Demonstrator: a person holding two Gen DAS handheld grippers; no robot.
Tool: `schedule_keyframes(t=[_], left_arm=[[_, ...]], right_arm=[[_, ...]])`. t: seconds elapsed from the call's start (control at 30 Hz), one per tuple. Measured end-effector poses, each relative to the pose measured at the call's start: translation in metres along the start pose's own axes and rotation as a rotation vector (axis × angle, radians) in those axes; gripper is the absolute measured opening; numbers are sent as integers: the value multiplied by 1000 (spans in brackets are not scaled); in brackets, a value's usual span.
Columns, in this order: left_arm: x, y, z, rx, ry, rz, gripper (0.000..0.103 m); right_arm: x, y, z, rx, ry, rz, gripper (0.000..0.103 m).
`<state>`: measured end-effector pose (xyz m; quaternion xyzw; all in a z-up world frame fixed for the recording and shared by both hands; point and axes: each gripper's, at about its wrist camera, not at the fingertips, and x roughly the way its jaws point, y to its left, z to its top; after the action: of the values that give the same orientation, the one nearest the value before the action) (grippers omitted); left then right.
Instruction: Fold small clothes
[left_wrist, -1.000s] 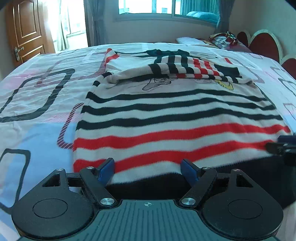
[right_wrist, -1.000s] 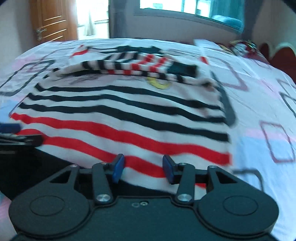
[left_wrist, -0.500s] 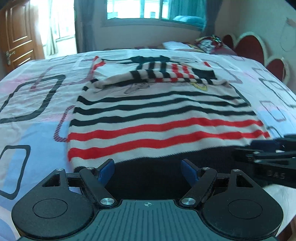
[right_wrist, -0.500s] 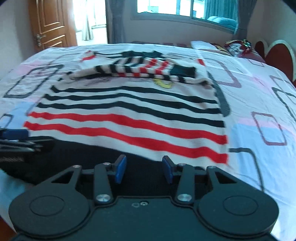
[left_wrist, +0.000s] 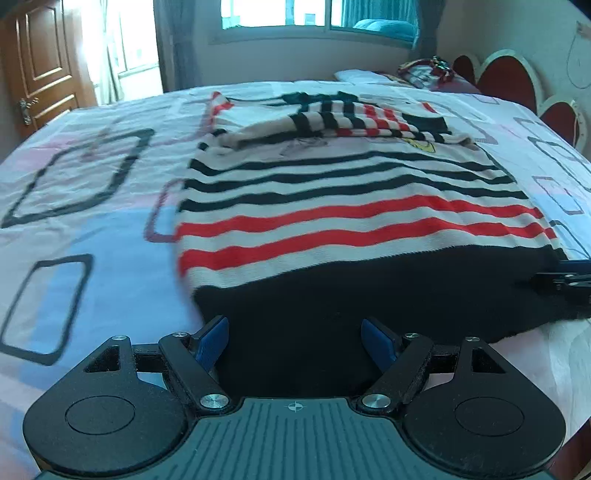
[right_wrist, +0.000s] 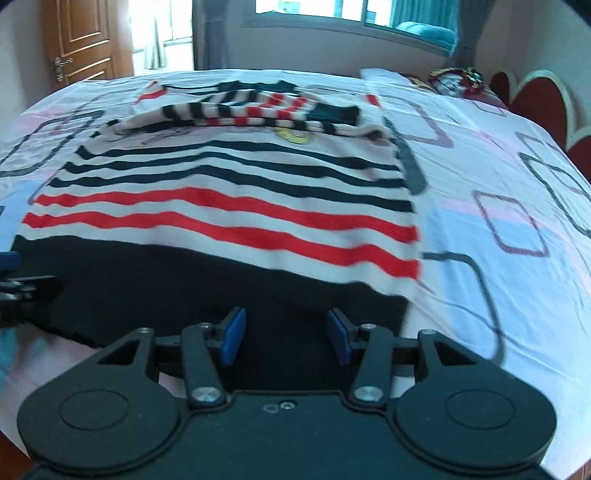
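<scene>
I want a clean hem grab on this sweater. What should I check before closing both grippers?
1. Left gripper open: ok.
2. Right gripper open: ok.
3. Black hem between each gripper's fingers: cannot tell; it lies just ahead.
4. Sleeves folded across the sweater: ok.
5. Sweater body flat on the bedsheet: ok.
6. Grippers apart, near opposite hem corners: ok.

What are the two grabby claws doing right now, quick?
Left gripper: open, holding nothing, at the black hem of the striped sweater.
Right gripper: open, holding nothing, at the same hem.
</scene>
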<state>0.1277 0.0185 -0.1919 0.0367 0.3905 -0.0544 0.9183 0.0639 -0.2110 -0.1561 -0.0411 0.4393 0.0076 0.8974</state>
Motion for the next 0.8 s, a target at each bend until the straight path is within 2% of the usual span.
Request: schedule_keyframes(t=[0.03,0.1,0.17,0.3,0.43,0.53,0.7,0.73,0.8], left_arm=[[-5,1,0,3,-14,17,79],[-10,4,0,3,-27,54,103],[-13,8,0,-13,-44,61,103],[-8,15,2,-46,-12,48,103],[2,30,-2,-181,46,-19,103],[9,36,-7,-232,64,-28,96],[11,38,-7,-241,66,-47,89],[11,37,-6,-242,68,-55,86],[11,38,-4,-238,77,-76,75]], right_arm=[[-2,-3,-1,8,3,-2,51],[-7,-7,-1,27,1,12,55],[-12,-9,-1,29,-10,0,57],[-14,-12,0,68,-6,15,58],[-17,-7,5,51,-20,13,65],[-11,-9,4,64,0,2,65],[-11,-21,1,112,8,-16,65],[-11,-22,1,113,6,-23,65],[-11,-25,1,122,3,-38,65]])
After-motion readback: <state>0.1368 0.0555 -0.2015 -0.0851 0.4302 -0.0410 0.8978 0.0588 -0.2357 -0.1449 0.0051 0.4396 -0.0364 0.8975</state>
